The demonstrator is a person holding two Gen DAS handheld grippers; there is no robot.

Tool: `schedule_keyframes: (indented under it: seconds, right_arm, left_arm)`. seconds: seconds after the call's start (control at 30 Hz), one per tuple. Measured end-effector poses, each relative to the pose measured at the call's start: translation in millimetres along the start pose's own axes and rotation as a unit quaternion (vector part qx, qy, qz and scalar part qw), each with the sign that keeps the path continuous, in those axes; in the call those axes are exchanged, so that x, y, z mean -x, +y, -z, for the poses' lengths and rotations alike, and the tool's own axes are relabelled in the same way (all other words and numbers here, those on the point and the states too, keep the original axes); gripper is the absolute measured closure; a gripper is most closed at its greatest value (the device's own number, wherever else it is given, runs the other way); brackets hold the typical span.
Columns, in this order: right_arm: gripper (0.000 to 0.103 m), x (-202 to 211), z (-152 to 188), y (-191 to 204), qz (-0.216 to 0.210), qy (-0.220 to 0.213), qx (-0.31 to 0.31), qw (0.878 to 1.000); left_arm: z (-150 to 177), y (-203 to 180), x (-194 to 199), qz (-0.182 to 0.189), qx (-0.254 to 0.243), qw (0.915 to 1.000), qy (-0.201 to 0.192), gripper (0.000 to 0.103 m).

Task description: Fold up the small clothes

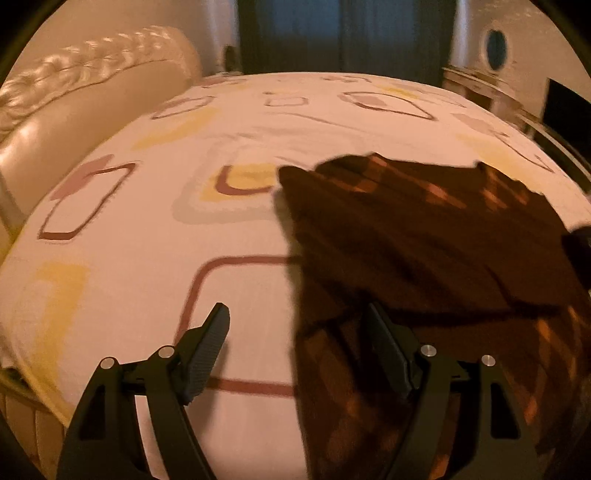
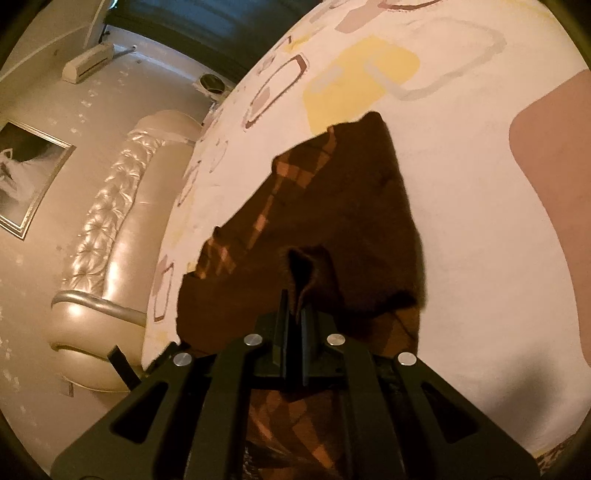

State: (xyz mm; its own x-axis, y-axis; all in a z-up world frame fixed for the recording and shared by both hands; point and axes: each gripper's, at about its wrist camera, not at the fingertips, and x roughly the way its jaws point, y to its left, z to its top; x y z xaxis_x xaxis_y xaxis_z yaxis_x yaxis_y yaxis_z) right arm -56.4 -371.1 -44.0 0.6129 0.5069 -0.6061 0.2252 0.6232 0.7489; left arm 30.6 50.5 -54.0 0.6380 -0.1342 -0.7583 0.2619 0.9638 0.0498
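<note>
A dark brown garment with an orange check pattern (image 1: pixel 424 236) lies on the bed, partly folded over itself. My left gripper (image 1: pixel 295 325) is open and empty above the garment's left edge; one finger is over bare sheet, the other over the cloth. In the right wrist view my right gripper (image 2: pixel 294 302) is shut on a pinched fold of the brown garment (image 2: pixel 332 206) and holds that fold up off the sheet. The rest of the garment spreads away from the fingers across the bed.
The bed sheet (image 1: pixel 147 258) is white with brown, yellow and grey rounded squares. A cream tufted headboard (image 1: pixel 74 96) runs along the left; it also shows in the right wrist view (image 2: pixel 107 229). A dark curtain (image 1: pixel 332 33) and a shelf unit (image 1: pixel 491 92) stand beyond the bed.
</note>
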Motion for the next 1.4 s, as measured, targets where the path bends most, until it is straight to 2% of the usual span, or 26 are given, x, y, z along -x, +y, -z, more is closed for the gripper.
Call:
schedule_keyframes:
  seconds: [0.1,0.17,0.27,0.33,0.37,0.4,0.43,0.6,0.7,0.87,0.97,1.17,1.27,1.4]
  right_arm:
    - [0.099,1.8,-3.1,0.3,-0.011,-0.003,-0.008,1.000]
    - [0.099,1.5,-4.3,-0.7,-0.015,-0.003,-0.014,1.000]
    - [0.099,0.6,-2.6,-1.4,-0.015,-0.002,-0.016,1.000]
    - [0.099,1.3,-3.4,-2.5,-0.018,-0.002,-0.021,1.000]
    - [0.099,1.1,-2.7,-4.0,-0.021,-0.002,-0.026,0.999]
    - [0.099,1.0,-1.6,-5.7,-0.024,-0.002,-0.032,0.999]
    - [0.099,1.5,-1.5,-7.3,-0.030,-0.001,-0.038,0.999]
    - [0.099,-1.0,2.0,-16.1,-0.050,0.009,-0.057,0.997]
    - [0.099,-6.2,4.3,-23.4,-0.046,0.018,-0.057,0.997]
    - [0.099,-11.5,9.7,-56.5,-0.021,0.025,-0.086,0.996]
    - [0.100,-10.0,13.5,-75.1,-0.036,0.025,-0.111,0.993]
    - [0.099,-1.9,13.5,-79.1,-0.030,0.020,-0.109,0.993]
    - [0.098,6.5,11.5,-80.0,-0.021,0.014,-0.109,0.994]
    - [0.094,19.9,2.5,-69.5,-0.012,-0.007,-0.093,0.996]
  left_arm:
    - [5.1,-5.3,0.7,-0.022,-0.040,0.9989,-0.004,0.028]
    - [2.5,-5.7,-2.6,-0.031,-0.041,0.9987,-0.003,0.028]
    - [-11.8,-4.5,-8.7,-0.023,-0.014,0.9996,-0.007,0.028]
    - [-17.5,-5.4,-15.2,-0.033,-0.005,0.9994,-0.004,0.029]
    - [-19.4,-3.9,-18.7,-0.039,0.003,0.9993,-0.001,0.033]
    - [-19.5,-1.5,-19.8,-0.033,0.013,0.9994,0.003,0.042]
    - [-19.5,3.2,-20.7,-0.021,0.032,0.9993,0.006,0.047]
    - [-5.8,30.6,-18.6,-0.021,0.097,0.9950,0.009,0.048]
    - [2.0,49.4,-21.7,0.005,0.139,0.9901,0.018,0.046]
    - [0.1,48.1,-23.0,0.002,0.137,0.9904,0.023,0.044]
    - [0.4,52.0,-23.7,0.011,0.151,0.9881,0.026,0.044]
    - [2.3,53.3,-13.8,0.002,0.148,0.9884,0.032,0.044]
    - [3.0,51.7,5.1,-0.011,0.137,0.9904,0.011,0.044]
    - [-11.7,41.5,26.5,-0.003,0.116,0.9929,-0.030,0.043]
